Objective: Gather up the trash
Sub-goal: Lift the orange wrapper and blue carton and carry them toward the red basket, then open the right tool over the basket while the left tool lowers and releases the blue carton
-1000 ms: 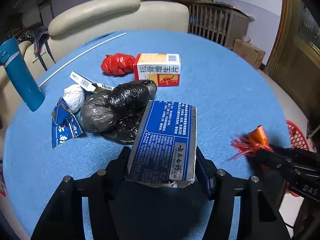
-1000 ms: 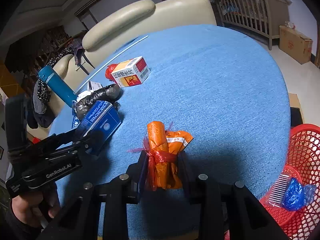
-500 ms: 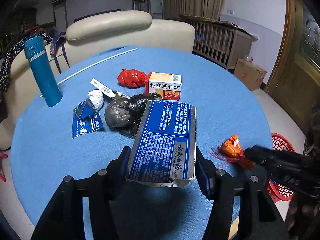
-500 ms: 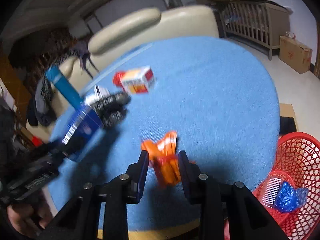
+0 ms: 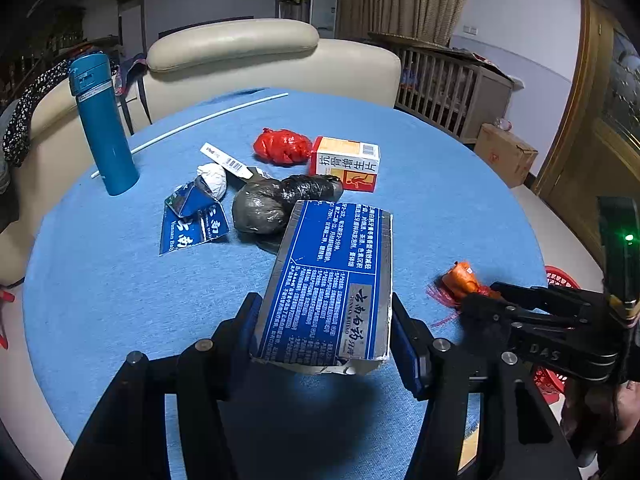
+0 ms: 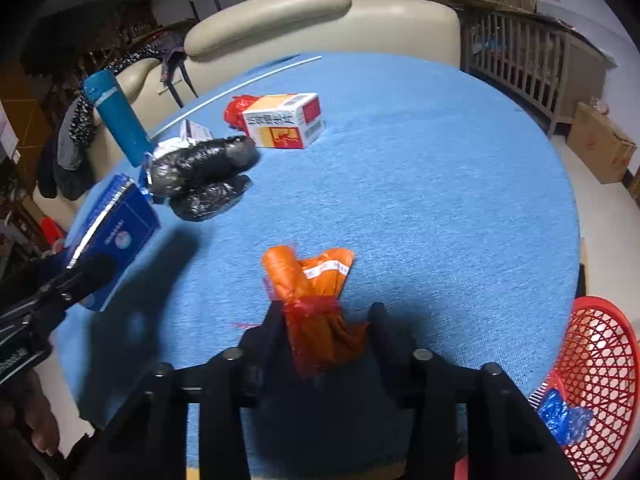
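- Right wrist view: the right gripper (image 6: 324, 316) is seen with an orange wrapper bundle (image 6: 316, 292), tied with red mesh, between its fingers. The jaws have just been opening; a gap shows beside the far-side finger, so the hold looks slack and the pads are not judged to be pressing.
- Left wrist view: the left gripper (image 5: 324, 328) is clamped at medium width on a flattened blue carton (image 5: 328, 284), which juts forward past the fingertips.
- Risk, as a judgement: the bundle may be dropped short. A red basket (image 6: 600, 364) stands low on the floor, off to the right of the right fingers and past the rim, while the bundle sits over the tabletop (image 6: 420, 200). Release here would leave it on the cloth, or let it roll off the edge.
- A second risk: the carton is gripped only near its torn end, so it could pivot or slip if swung quickly.
- The two grippers are close together, so a collision is possible.
- Ahead of both pairs of fingers, more trash is left: a black bag (image 5: 280, 200), a red bag (image 5: 282, 151), a white and orange box (image 5: 347, 164), a white wad (image 5: 213, 174), a blue torn wrapper (image 5: 192, 220).
- A teal bottle (image 5: 102, 124) stands upright to the far left.
- The round tabletop is covered in blue cloth. Beyond it a cream sofa (image 5: 240, 52), a wooden crib (image 5: 452, 88), a cardboard box (image 5: 506, 154) and curtains are seen.
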The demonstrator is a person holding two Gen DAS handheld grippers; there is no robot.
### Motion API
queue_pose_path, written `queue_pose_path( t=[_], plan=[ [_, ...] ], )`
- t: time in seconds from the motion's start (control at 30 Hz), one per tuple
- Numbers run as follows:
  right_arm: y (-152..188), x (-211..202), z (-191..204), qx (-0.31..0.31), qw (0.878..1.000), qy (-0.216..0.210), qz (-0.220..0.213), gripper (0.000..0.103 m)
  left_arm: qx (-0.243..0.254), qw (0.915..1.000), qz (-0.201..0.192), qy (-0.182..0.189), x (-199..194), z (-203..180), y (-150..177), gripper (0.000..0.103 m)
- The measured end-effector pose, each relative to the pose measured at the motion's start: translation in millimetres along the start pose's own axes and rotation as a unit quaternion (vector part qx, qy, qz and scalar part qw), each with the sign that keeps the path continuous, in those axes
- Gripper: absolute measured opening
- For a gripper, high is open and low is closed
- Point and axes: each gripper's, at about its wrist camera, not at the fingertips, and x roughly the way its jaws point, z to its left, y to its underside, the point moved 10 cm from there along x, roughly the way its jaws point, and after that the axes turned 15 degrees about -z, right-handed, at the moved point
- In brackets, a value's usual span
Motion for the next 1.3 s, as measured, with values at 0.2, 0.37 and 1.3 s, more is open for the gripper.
queue_pose_path(
  t=[0.2,0.37,1.3],
  plan=[
    [-13,-27,-20,0.035,0.999,0.009,-0.034,0.043,0.015,0.9997,-0.008,0.015,-3,-18,-6,0.062],
    [-26,-53,-45,0.066,0.996,0.019,-0.062,0.043,0.033,0.9988,-0.016,0.033,-7,-45,-15,0.062],
    [33,-168,-246,0.197,0.959,0.174,-0.107,0.043,0.140,0.9749,-0.023,0.172,-20,-241,-28,0.062]
  ],
)
